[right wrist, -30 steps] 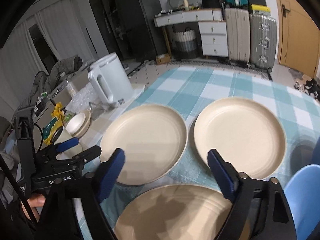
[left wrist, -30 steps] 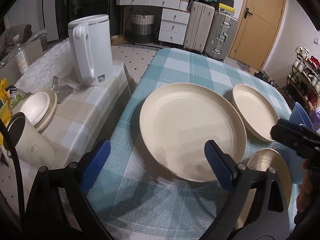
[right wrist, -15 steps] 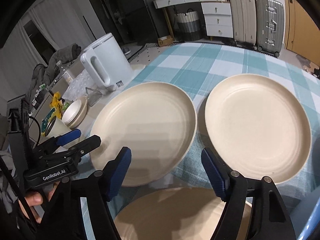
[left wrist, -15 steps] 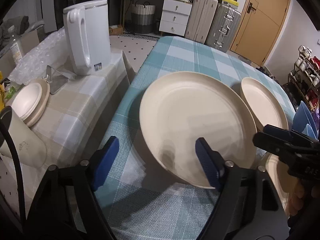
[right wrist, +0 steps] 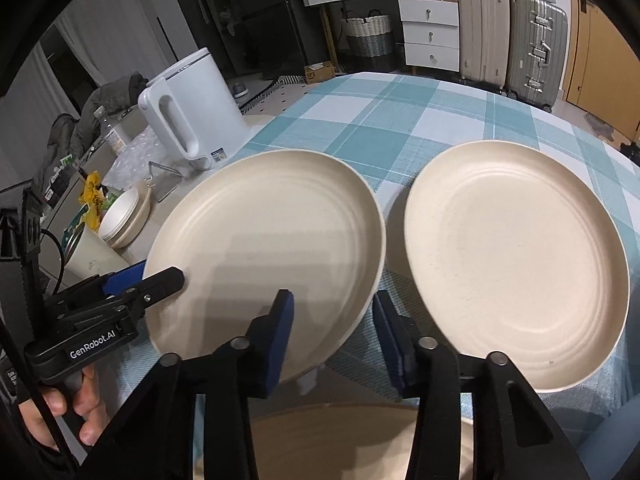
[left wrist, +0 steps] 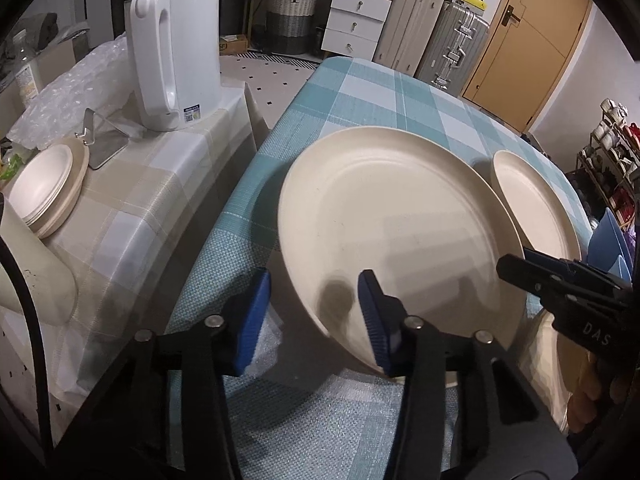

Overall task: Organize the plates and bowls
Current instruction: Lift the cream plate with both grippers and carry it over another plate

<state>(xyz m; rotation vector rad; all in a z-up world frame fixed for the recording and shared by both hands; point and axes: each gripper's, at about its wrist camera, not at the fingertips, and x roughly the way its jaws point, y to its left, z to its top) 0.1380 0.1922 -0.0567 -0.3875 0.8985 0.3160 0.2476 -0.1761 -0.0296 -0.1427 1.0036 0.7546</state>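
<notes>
The left tool (left wrist: 312, 312) has narrowed over the last second from a wide spread to a part-closed gap, and it now straddles the near-left rim of the large round cream plate (left wrist: 392, 236) nearest the bench edge: one blue pad (left wrist: 372, 316) sits over the plate's inner face, the other outside and below the rim. The pads do not look pressed onto the rim yet, so I read this tool as still spread, not pinching. In the right wrist view the same plate (right wrist: 268, 248) appears tilted, its near edge raised off the teal checked tablecloth (right wrist: 400, 128), though the fisheye makes that hard to be sure of.

The right tool (right wrist: 332, 340) has closed in too, its fingers now bracketing the near-right rim of that plate, one pad (right wrist: 280, 332) over the plate and one (right wrist: 390, 340) over the cloth in the gap beside the second cream plate (right wrist: 516, 260). It is also still spread, with nothing clamped.

A third cream plate (right wrist: 344, 440) lies below the right tool, at the frame's bottom edge. Blue bowls (left wrist: 610, 236) show at the right edge of the left view.

Both tools converging on one plate suggests the stacking step is beginning: this plate is probably about to be gripped and lifted onto a neighbour. Nothing is stacked yet; all three plates lie apart on the bench.
</notes>
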